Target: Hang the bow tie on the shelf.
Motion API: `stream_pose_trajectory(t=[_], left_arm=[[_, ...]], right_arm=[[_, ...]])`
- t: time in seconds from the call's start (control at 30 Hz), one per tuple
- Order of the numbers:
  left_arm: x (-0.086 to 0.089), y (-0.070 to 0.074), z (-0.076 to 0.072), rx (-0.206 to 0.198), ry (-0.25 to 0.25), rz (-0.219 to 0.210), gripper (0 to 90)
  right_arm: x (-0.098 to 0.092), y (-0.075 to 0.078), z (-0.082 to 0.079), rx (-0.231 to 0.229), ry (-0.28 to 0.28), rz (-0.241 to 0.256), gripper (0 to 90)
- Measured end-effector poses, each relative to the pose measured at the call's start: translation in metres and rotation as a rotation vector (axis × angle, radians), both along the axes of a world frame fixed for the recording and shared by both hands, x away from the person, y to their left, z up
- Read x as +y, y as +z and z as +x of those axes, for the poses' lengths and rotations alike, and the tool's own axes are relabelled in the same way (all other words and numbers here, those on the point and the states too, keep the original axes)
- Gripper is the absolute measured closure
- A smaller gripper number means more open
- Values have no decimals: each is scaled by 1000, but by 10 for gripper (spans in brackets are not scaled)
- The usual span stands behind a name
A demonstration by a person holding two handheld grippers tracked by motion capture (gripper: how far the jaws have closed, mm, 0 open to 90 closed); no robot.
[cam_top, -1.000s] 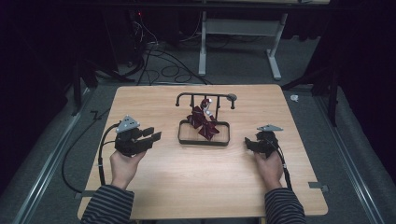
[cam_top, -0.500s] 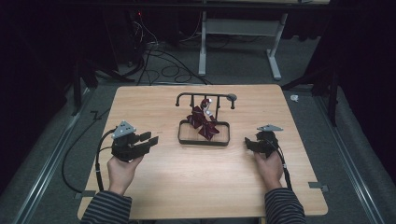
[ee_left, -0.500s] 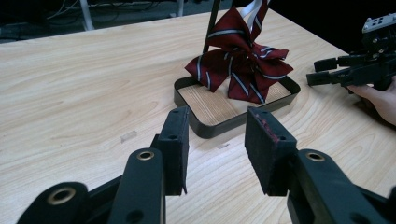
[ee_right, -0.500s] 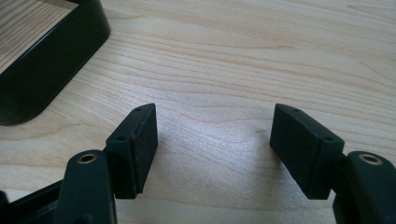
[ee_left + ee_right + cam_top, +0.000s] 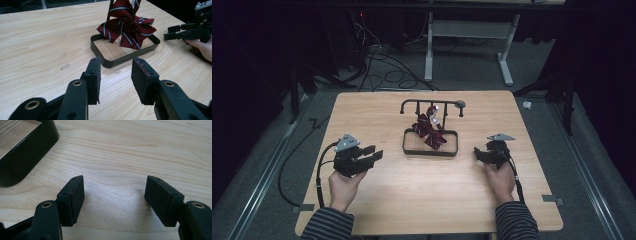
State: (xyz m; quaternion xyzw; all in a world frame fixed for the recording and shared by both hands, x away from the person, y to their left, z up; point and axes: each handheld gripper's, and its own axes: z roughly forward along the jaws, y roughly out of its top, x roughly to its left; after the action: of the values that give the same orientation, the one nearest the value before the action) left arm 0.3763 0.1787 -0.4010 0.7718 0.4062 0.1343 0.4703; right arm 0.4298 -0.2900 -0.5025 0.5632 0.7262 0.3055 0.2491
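A dark red striped bow tie (image 5: 429, 131) (image 5: 128, 27) hangs from a black stand whose top rail (image 5: 432, 103) rises over a black oval tray (image 5: 430, 151) (image 5: 117, 59) at the table's middle. My left gripper (image 5: 375, 153) (image 5: 115, 80) is held open to the tray's left, jaws pointing at it, nothing between them. My right gripper (image 5: 479, 153) (image 5: 114, 198) stands open to the tray's right, low over bare wood, with the tray's corner (image 5: 23, 160) at its upper left. In the left gripper view the right gripper (image 5: 172, 32) appears beyond the tray.
The wooden table (image 5: 412, 200) has open surface in front of the tray and around both hands. Cables (image 5: 377, 55) and a white desk frame (image 5: 467, 45) lie on the dark floor behind the table. Black cables (image 5: 319, 170) trail from the grippers.
My left gripper has drifted slightly back toward the person's side and down. The right gripper and the bow tie have stayed in place.
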Motion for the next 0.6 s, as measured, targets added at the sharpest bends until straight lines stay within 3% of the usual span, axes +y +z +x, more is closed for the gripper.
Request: stream_pose_trajectory(t=[0.6], left_arm=[[-4, -15, 1, 52, -20, 20, 597]], right_arm=[[0, 0, 0, 0, 1, 0, 335]])
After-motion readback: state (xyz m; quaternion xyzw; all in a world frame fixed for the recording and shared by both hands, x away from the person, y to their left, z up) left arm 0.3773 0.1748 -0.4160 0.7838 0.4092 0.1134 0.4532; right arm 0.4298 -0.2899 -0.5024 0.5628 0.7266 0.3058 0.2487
